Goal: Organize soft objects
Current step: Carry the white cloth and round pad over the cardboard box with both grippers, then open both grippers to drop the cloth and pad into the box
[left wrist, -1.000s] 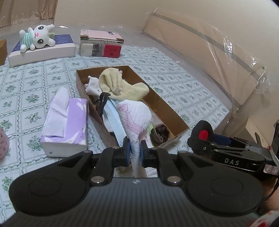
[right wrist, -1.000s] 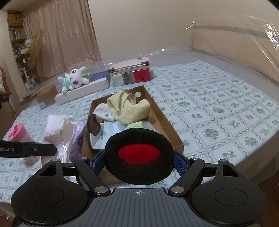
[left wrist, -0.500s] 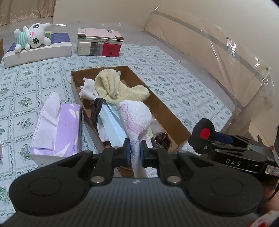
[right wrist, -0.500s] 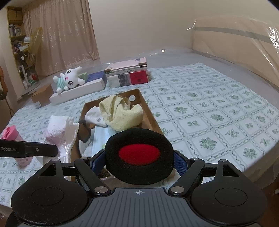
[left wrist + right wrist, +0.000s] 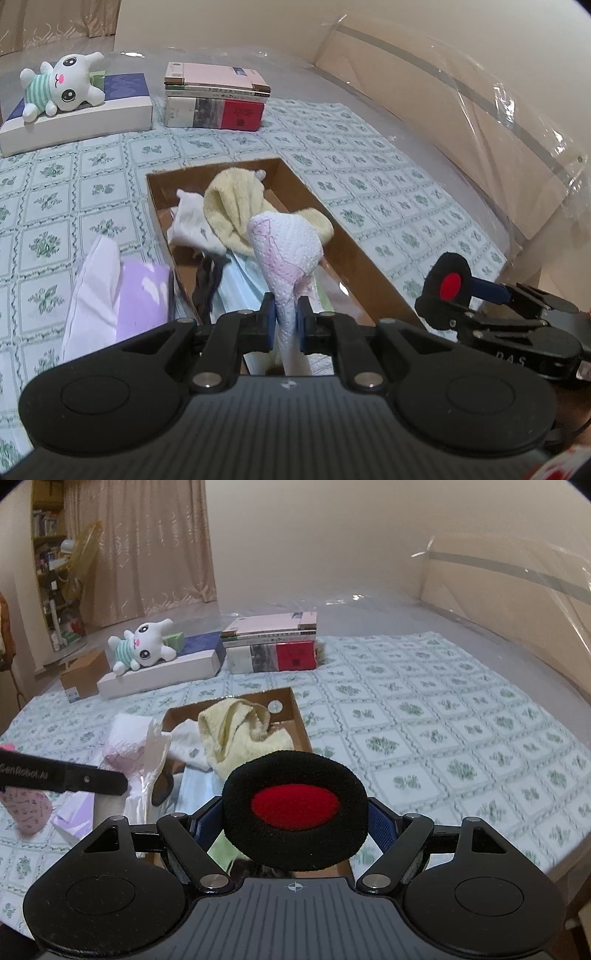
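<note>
Between the pads of my left tongs (image 5: 284, 318), nearly closed, a white embossed cloth (image 5: 286, 251) with pink print is pinched at its narrow lower end; its rounded top stands upright above the jaws, over the near half of the cardboard box (image 5: 354, 254). Across my right tongs (image 5: 295, 825), whose jaws stand wide, sits a black foam pad (image 5: 295, 808) with a red centre, gripped at its sides by the blue fingers (image 5: 380, 821); in the left view the same pad (image 5: 447, 286) hangs just right of the box's near corner. Inside the box lie a yellow towel (image 5: 229, 206), a white cloth (image 5: 190, 218), a pale blue sheet (image 5: 240, 284) and a dark strap (image 5: 207, 284), heaped together. Just left of the box stands a purple tissue pack (image 5: 142, 299). Far back on the patterned bedspread (image 5: 369, 166), a plush rabbit (image 5: 62, 88) lies on a flat white box (image 5: 92, 118) beside a stack of books (image 5: 216, 98).
</note>
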The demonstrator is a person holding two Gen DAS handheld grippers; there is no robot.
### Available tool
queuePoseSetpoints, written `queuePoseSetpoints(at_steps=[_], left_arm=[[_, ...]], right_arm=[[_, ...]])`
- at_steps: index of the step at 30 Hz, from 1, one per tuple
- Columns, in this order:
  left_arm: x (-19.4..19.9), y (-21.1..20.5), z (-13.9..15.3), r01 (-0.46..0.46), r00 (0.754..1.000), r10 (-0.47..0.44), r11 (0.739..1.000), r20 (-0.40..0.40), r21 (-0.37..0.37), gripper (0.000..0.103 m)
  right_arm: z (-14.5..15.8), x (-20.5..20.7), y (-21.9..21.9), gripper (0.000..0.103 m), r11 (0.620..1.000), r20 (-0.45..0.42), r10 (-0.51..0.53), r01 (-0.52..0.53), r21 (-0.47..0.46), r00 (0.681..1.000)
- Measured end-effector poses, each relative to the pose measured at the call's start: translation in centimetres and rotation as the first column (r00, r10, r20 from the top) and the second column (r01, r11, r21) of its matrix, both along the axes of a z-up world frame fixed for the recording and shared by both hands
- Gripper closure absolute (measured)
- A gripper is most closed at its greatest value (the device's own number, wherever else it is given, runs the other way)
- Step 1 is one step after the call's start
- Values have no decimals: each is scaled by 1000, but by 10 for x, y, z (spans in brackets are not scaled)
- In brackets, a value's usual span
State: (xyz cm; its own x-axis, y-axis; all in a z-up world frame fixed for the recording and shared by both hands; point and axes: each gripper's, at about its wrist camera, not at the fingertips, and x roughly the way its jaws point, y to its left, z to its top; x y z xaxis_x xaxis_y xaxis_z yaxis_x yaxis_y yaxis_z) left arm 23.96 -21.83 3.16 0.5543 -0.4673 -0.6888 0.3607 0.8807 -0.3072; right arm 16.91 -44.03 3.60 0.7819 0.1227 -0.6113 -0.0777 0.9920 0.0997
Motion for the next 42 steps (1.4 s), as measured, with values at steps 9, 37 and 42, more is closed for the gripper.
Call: queuePoseSetpoints(at_steps=[9, 37, 42], left_arm=[[50, -1, 3, -25, 1000, 25, 1000, -6, 6, 93], [146, 26, -39, -134, 990, 135, 991, -48, 24, 74], [140, 33, -34, -148, 989, 148, 989, -30, 7, 74]], right_arm=[[6, 55, 4, 24, 994, -8, 90, -90, -65, 996], [-28, 207, 21, 24, 970, -132, 195, -211, -118, 972], [-37, 214, 21, 24, 975, -143, 190, -204, -89, 971]])
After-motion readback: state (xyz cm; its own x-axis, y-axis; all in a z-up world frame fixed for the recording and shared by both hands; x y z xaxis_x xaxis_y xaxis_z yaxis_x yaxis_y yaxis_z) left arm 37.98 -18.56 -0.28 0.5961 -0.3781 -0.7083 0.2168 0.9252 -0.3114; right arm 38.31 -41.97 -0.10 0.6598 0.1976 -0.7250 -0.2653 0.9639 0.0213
